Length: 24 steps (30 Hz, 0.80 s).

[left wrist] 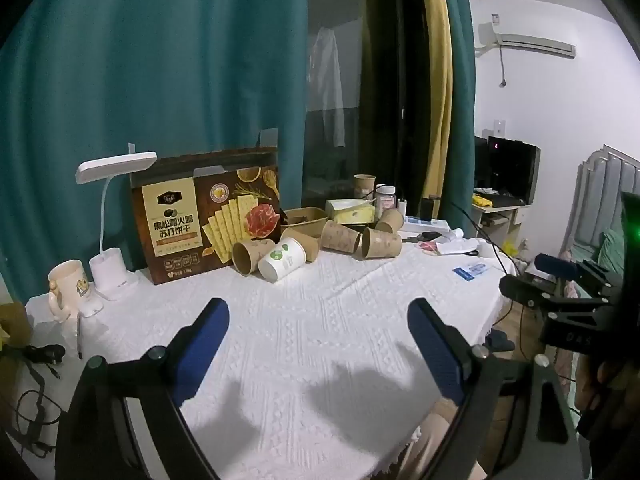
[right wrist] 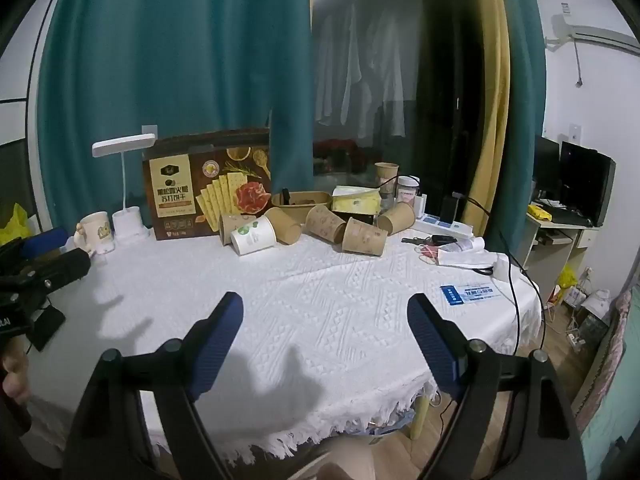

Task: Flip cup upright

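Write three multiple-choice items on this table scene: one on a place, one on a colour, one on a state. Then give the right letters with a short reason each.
1. Where does the cracker box stand?
A. At the table's near edge
B. Behind the tipped cups, against the curtain
C. On the floor

2. What colour is the tipped cup with the green print?
A. White
B. Red
C. Black

3. How do the right tongs stand?
A. Shut on a cup
B. Shut on nothing
C. Open, nothing between them

Answers: 1 B, the box sits upright at the back with the teal curtain behind it. 2 A, its wall is white among brown cups. 3 C, only the white tablecloth shows between the blue pads.
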{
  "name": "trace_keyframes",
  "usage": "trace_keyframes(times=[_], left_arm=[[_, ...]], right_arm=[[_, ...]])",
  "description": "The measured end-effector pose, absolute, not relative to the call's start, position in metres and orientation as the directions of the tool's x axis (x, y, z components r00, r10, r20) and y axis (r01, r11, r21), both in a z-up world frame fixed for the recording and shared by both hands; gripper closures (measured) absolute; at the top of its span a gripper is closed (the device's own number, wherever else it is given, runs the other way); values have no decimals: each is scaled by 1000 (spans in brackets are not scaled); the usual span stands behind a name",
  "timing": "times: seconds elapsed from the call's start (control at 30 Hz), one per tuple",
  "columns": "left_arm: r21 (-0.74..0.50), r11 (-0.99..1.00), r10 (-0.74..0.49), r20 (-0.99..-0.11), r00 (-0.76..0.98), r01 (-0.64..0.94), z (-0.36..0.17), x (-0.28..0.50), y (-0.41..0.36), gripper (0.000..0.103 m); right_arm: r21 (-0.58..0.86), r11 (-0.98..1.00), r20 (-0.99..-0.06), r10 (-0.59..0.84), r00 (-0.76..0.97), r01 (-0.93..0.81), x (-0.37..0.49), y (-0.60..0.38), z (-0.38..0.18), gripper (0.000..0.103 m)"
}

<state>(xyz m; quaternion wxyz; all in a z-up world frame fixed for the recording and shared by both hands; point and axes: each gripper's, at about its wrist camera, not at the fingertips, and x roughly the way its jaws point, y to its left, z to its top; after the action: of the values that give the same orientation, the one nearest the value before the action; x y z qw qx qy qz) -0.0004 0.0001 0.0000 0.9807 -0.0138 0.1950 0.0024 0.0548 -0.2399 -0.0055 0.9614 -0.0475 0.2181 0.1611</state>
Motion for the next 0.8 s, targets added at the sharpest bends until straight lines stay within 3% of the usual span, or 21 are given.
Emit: trace_keyframes(times=[0.8], left_arm=[[-24, 1000, 1, -377, 926, -11, 0, 0, 0, 12]], right_arm=[[-19, 945, -424, 288, 859, -326, 54, -244, -3, 21]])
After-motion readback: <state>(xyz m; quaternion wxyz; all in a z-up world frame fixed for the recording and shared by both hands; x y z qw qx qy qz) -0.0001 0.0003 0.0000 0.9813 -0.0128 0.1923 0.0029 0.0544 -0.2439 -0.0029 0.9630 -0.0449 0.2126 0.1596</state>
